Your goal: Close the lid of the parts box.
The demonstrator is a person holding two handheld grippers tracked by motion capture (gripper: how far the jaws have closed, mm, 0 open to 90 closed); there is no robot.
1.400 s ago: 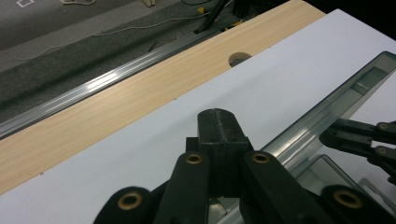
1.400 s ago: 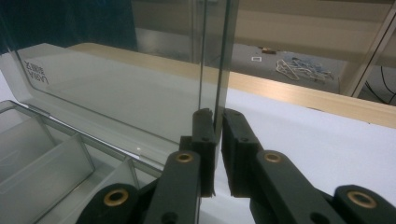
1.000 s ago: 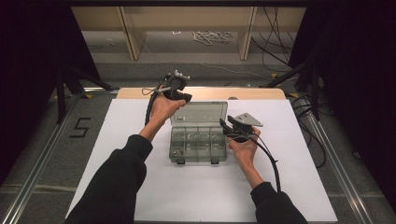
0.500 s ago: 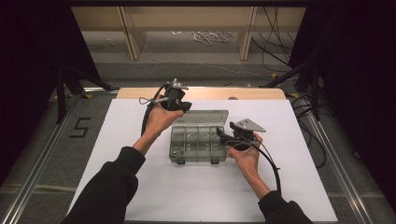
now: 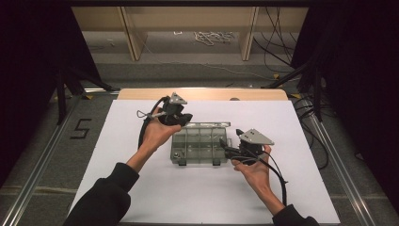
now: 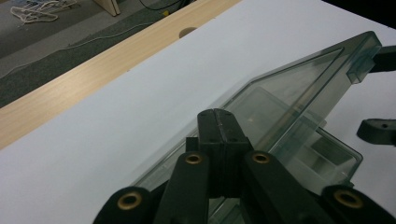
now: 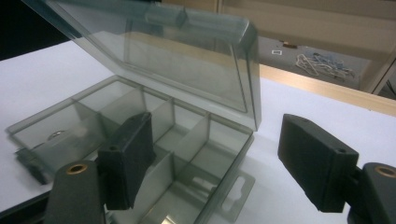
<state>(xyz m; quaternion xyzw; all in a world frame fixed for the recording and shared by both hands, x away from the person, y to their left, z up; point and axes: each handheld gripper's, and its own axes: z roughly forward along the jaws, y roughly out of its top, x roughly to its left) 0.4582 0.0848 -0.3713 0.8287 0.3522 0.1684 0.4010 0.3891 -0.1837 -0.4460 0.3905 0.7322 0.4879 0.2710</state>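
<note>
Smoky transparent plastic makes up the shallow rectangular compartment box (image 5: pixel 200 146), which sits mid-table between the two hands, its thin dividers forming small cells and its hinged lid (image 7: pixel 173 51) propped half open. The right gripper (image 5: pixel 228 151), matte black with blocky pads, sits just beside the box's right edge; its jaws have just been opening and stand apart, gripping nothing, one pad above the compartments. The left gripper (image 5: pixel 184 118) is at the box's far left corner with its jaws clenched together, empty, close over the raised lid. Beneath lies a smooth white table sheet (image 5: pixel 141 188), edged at the far side by a pale wooden strip (image 5: pixel 202 93). Beyond, grey carpeted floor (image 5: pixel 188 70) carries loose cables (image 5: pixel 211 36).
</note>
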